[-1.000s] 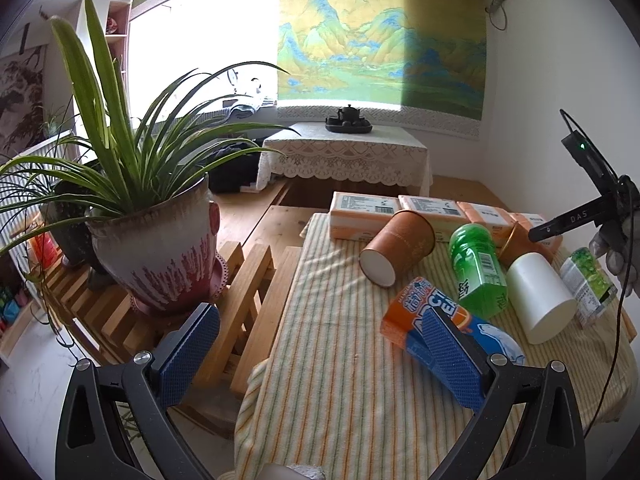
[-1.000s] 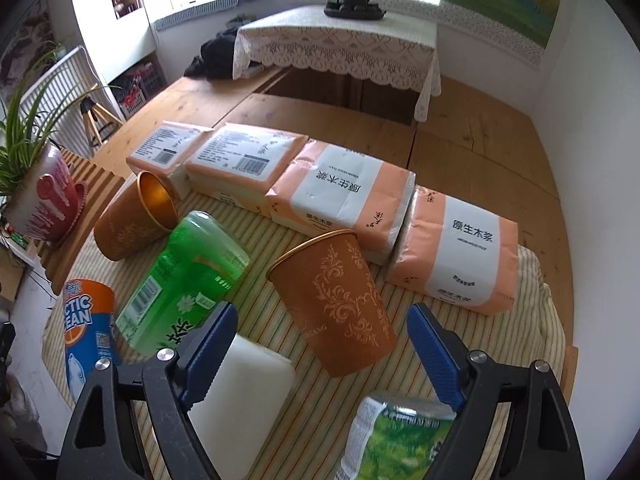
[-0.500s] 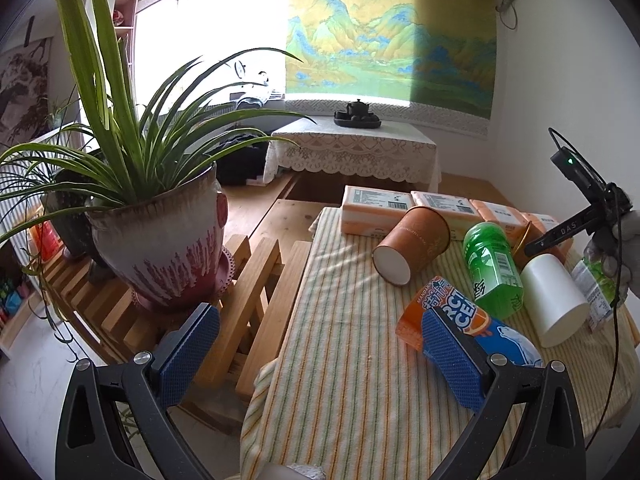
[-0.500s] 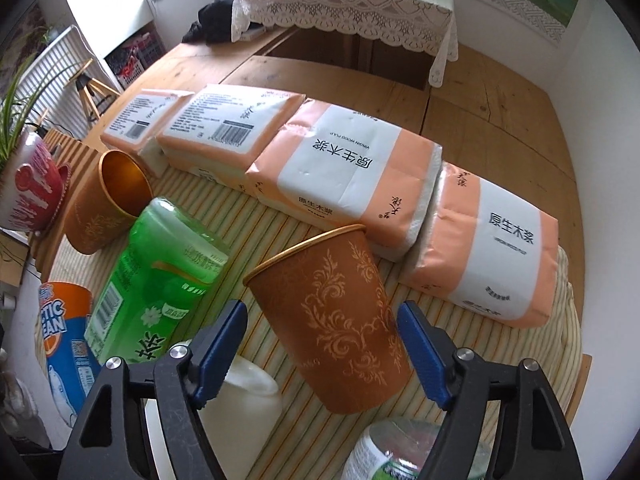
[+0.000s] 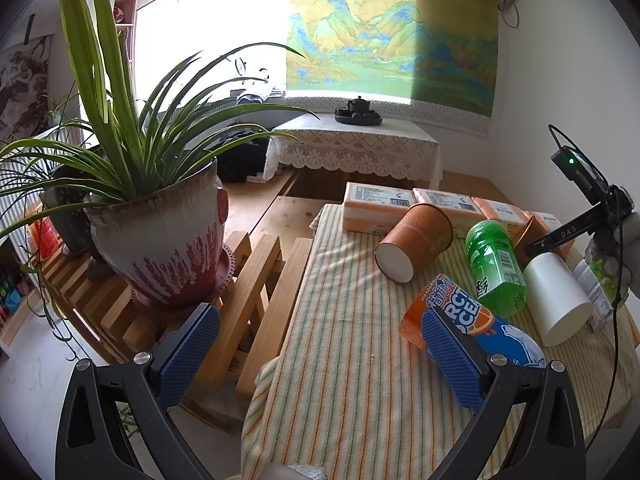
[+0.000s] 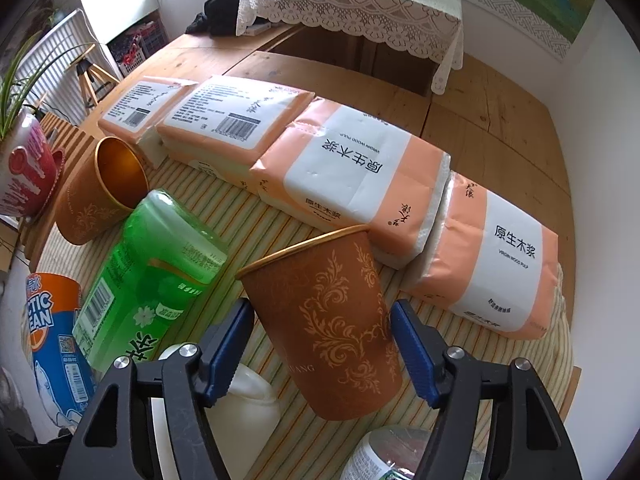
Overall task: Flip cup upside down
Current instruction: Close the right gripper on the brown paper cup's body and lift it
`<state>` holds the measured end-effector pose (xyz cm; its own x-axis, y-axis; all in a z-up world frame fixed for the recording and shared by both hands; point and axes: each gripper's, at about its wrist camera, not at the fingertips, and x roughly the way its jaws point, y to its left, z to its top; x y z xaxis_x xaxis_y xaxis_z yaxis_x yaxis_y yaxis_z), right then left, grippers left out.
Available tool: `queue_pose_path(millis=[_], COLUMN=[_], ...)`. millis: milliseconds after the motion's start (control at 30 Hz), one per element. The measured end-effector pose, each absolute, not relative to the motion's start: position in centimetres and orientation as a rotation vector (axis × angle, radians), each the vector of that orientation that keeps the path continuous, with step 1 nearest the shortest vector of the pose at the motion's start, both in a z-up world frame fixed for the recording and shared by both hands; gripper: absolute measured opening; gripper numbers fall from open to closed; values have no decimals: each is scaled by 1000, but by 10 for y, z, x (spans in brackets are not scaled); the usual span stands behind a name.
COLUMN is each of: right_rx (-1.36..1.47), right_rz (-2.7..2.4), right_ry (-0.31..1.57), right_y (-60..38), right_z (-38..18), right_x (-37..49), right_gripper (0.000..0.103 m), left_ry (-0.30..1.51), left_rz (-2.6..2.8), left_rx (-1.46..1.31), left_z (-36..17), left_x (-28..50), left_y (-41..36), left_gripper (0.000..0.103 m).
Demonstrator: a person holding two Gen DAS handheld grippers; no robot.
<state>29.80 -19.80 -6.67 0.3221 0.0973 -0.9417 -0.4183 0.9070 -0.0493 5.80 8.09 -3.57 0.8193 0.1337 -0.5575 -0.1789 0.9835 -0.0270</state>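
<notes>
A brown paper cup with gold scrollwork [image 6: 332, 320] stands upright, mouth up, on the striped cloth; only a sliver of it shows in the left wrist view [image 5: 532, 236]. My right gripper [image 6: 322, 344] is open, its blue pads on either side of the cup with small gaps. A second brown cup [image 6: 100, 196] lies on its side at the left; it also shows in the left wrist view [image 5: 414, 242]. My left gripper [image 5: 320, 360] is open and empty over the near table edge.
Several orange tissue packs [image 6: 344, 168] line the far side. A green bottle [image 6: 152, 280], a white cylinder [image 5: 556, 300], an orange-blue can [image 5: 472, 324] and a green-labelled can [image 6: 392, 456] lie on the striped cloth [image 5: 340, 360]. A potted plant [image 5: 160, 236] stands left.
My right gripper has moved forward and down so the upright cup now sits between its pads, and the jaws have narrowed. The left gripper drifted slightly left and stayed open.
</notes>
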Motion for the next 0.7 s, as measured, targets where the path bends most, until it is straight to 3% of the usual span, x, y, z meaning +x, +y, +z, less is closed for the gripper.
queue_pose_path(millis=[700], right_rx=[-297], right_rz=[330], right_ry=[1056], right_y=[-203], right_z=[-6], right_x=[262], right_gripper=[62], left_ry=[559], left_rz=[161], left_rx=[-76], left_z=[-24], left_x=[42], left_y=[76], left_gripper=[102])
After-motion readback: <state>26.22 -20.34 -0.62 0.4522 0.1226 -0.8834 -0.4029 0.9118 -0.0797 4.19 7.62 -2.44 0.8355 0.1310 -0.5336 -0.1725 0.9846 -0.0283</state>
